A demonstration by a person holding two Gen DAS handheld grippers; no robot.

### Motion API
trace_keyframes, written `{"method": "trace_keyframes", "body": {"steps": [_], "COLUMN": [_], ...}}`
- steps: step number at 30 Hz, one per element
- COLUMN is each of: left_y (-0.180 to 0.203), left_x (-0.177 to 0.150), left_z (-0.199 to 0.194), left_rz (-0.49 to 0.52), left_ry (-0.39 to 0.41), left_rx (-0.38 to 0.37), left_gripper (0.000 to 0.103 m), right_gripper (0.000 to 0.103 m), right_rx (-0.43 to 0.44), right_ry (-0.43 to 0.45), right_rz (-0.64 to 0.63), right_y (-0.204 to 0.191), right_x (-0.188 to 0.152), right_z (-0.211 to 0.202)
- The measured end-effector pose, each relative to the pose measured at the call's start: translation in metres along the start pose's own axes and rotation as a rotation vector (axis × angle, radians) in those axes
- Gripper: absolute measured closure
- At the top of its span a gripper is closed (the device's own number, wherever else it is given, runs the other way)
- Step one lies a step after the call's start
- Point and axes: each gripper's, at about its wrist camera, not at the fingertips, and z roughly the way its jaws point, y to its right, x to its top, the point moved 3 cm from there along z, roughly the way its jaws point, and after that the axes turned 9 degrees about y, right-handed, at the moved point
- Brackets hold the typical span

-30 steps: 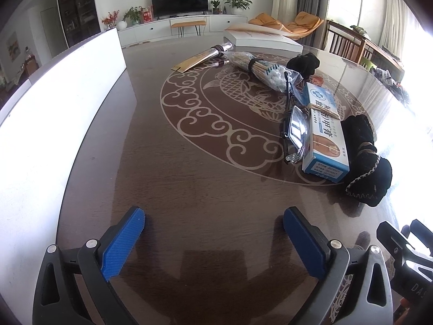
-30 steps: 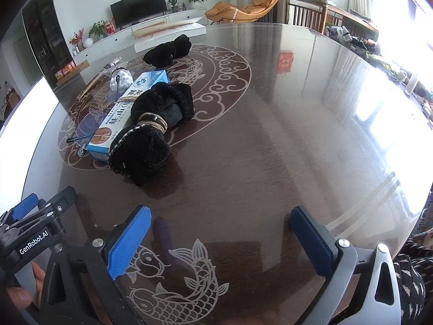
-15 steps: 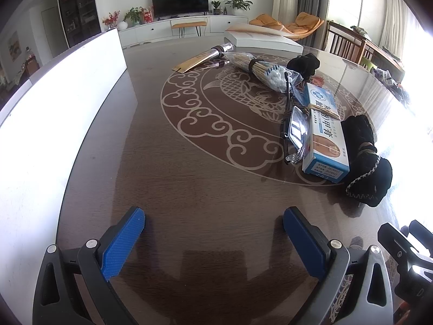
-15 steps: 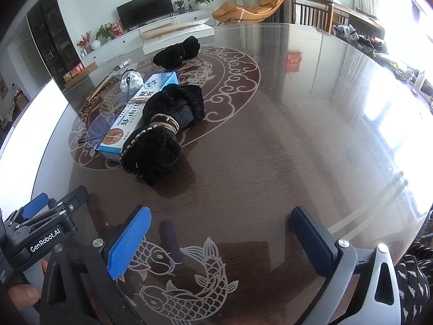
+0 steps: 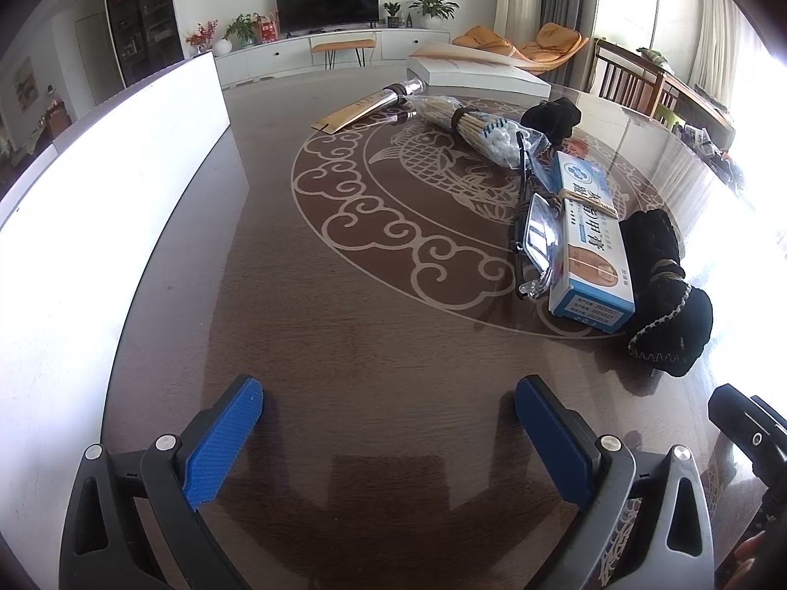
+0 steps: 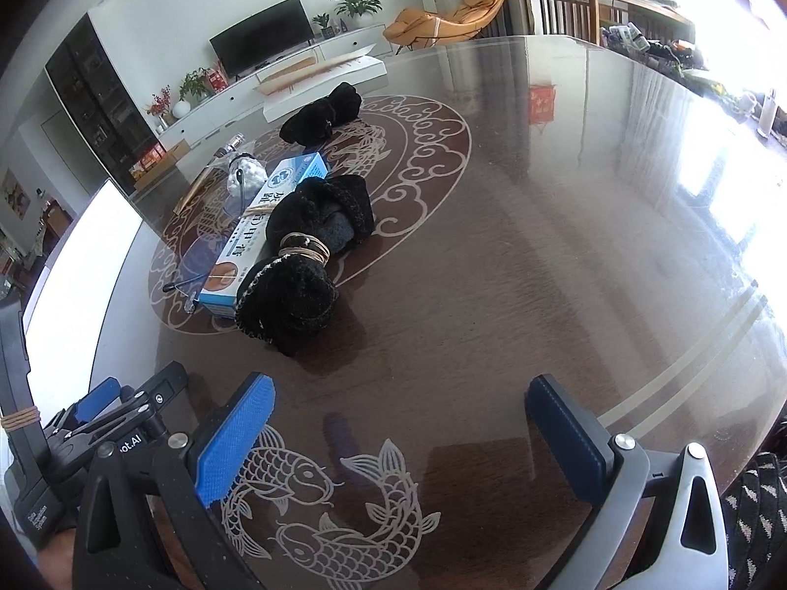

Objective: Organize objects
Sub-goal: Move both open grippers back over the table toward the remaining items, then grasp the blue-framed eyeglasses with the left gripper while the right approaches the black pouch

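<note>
Both of my tools hang empty over the table [image 6: 565, 226]. Left gripper [image 5: 388, 435] jaws wide; right gripper [image 6: 401, 435] jaws wide.

Nearest the right gripper, at 11 o'clock: black knit bundle [image 6: 305, 255], bound at the waist with rubber bands [image 6: 301, 247]. Looks soft and light; I would pinch at that waist.

Touching its left side: blue-white box [image 6: 251, 241]. Stiff card, probably light; grip across the short width.

Beyond, glasses [image 5: 538, 236] beside the box: fragile, slippery.

Farthest, 12 o'clock: bagged sticks [image 5: 472, 130].
</note>
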Motion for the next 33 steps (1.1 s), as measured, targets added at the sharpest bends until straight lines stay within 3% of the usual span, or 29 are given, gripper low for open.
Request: {"method": "trace_keyframes", "body": {"steps": [4,7,8,10,11,17,20,22,26,31,33], "left_y": [0.000,0.000,0.000,0.000,0.000,0.000,0.000,0.001,0.011,0.030,0.033], "left_x": [-0.001,-0.001,-0.001,-0.001,0.000,-0.001,-0.001,-0.001,0.008,0.051,0.063], "left_z": [0.000,0.000,0.000,0.000,0.000,0.001,0.001,0.001,-0.002,0.004,0.018], "left_rz": [0.000,0.000,0.000,0.000,0.000,-0.001,-0.001,0.003,0.032,0.074,0.055], "left_ry": [0.000,0.000,0.000,0.000,0.000,0.001,0.001,-0.003,-0.004,0.054,0.044], "left_rx": [0.000,0.000,0.000,0.000,-0.001,0.000,-0.001,-0.008,-0.127,-0.148,-0.145], "left_gripper": [0.000,0.000,0.000,0.000,0.000,0.000,0.000,0.000,0.000,0.001,0.011], "right_gripper": [0.000,0.003,0.009,0.055,0.060,0.060,0.050,0.030,0.026,0.020,0.019], "right_rx": [0.045,0.127,0.148,0.161,0.165,-0.065,-0.086,-0.073,-0.083,-0.095,-0.101], "right_ry": [0.018,-0.010,-0.025,-0.072,-0.076,0.016,0.046,0.045,0.057,0.042,0.039], "right_rz": [-0.074,-0.144,-0.147,-0.122,-0.099,-0.078,-0.055,-0.012,-0.026,-0.060,-0.074], "right_y": [-0.020,-0.042,-0.045,-0.041,-0.036,0.025,0.044,0.049,0.049,0.043,0.042], "right_x": [0.019,0.034,0.037,0.044,0.048,0.057,0.048,0.046,0.049,0.044,0.043], "right_z": [0.008,0.027,0.035,0.052,0.054,0.034,0.019,0.015,0.013,0.025,0.026]}}
